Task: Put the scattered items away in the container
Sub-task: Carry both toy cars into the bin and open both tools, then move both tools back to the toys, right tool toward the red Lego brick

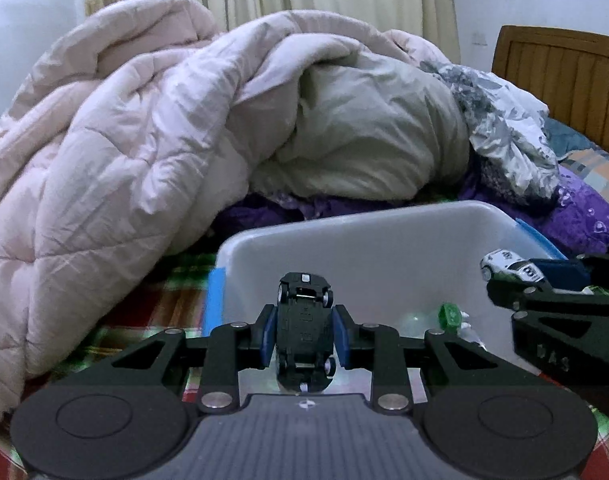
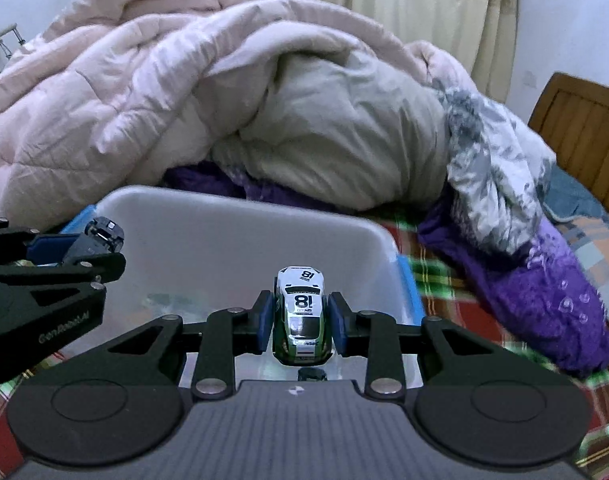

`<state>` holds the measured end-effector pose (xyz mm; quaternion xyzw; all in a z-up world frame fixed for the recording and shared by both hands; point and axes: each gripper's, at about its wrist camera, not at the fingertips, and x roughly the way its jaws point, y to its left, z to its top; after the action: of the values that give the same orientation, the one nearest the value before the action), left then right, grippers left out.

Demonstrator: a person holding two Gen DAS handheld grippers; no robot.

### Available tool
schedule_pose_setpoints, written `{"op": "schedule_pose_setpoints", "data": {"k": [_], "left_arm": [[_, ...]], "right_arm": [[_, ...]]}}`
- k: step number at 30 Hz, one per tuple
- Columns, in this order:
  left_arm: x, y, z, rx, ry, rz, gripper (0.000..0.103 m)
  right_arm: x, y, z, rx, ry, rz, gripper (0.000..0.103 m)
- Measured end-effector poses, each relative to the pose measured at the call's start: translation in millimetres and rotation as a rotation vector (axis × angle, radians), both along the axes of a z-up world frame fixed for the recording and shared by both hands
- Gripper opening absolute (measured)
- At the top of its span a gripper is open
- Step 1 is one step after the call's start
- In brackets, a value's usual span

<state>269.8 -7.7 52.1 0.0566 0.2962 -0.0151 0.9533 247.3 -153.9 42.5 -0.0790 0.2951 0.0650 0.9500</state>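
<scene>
My left gripper (image 1: 303, 332) is shut on a black toy car (image 1: 304, 320), held underside up over the near edge of the white plastic container (image 1: 344, 240). My right gripper (image 2: 301, 322) is shut on a white and green toy car numbered 18 (image 2: 302, 312), held over the same container (image 2: 224, 224). Each gripper shows in the other's view: the right one with its car (image 1: 512, 268) at the right, the left one with its car (image 2: 104, 234) at the left. A small green item (image 1: 450, 314) lies inside the container.
The container sits on a red and green plaid sheet (image 2: 444, 280). A heaped pink and beige quilt (image 1: 144, 120) fills the space behind it. Purple fabric (image 2: 524, 280) and a grey floral cloth (image 2: 496, 168) lie to the right. A wooden headboard (image 1: 564, 80) stands at the far right.
</scene>
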Motion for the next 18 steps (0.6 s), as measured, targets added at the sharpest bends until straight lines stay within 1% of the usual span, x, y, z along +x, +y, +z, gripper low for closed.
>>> {"op": "schedule_pose_setpoints", "data": {"k": [1, 2, 3, 4, 5, 6, 11, 13, 14, 16, 18], "left_arm": [[-1, 0, 1, -0.002, -0.003, 0.002, 0.034], [-3, -1, 3, 0.003, -0.012, 0.003, 0.037], [-6, -2, 5, 0.012, -0.023, 0.004, 0.044], [-10, -3, 8, 0.024, -0.037, 0.004, 0.047], [-13, -5, 11, 0.036, -0.05, 0.004, 0.053], [-16, -6, 14, 0.045, -0.06, 0.005, 0.055], [-41, -6, 33, 0.012, -0.092, 0.008, 0.063], [-58, -9, 38, 0.024, -0.114, -0.003, 0.067], [-65, -12, 38, 0.035, -0.125, -0.011, 0.07], [-81, -17, 36, 0.052, -0.133, -0.037, 0.071], [-95, -20, 31, 0.039, -0.113, -0.056, 0.071]], "right_arm": [[0, 0, -1, -0.001, 0.006, 0.001, 0.034], [-1, 0, -1, -0.002, 0.005, 0.004, 0.035], [-2, 0, 0, -0.004, -0.003, 0.004, 0.042], [-3, 0, 2, -0.008, -0.014, -0.001, 0.051], [-6, 0, 5, -0.011, -0.03, -0.005, 0.055], [-9, 1, 8, -0.014, -0.048, -0.005, 0.06], [-24, -2, 21, -0.012, -0.065, 0.01, 0.061], [-34, -8, 25, -0.003, -0.069, 0.006, 0.064], [-41, -12, 26, 0.006, -0.072, 0.003, 0.065], [-55, -20, 27, 0.015, -0.078, -0.004, 0.069], [-67, -26, 26, 0.011, -0.076, -0.003, 0.07]]}}
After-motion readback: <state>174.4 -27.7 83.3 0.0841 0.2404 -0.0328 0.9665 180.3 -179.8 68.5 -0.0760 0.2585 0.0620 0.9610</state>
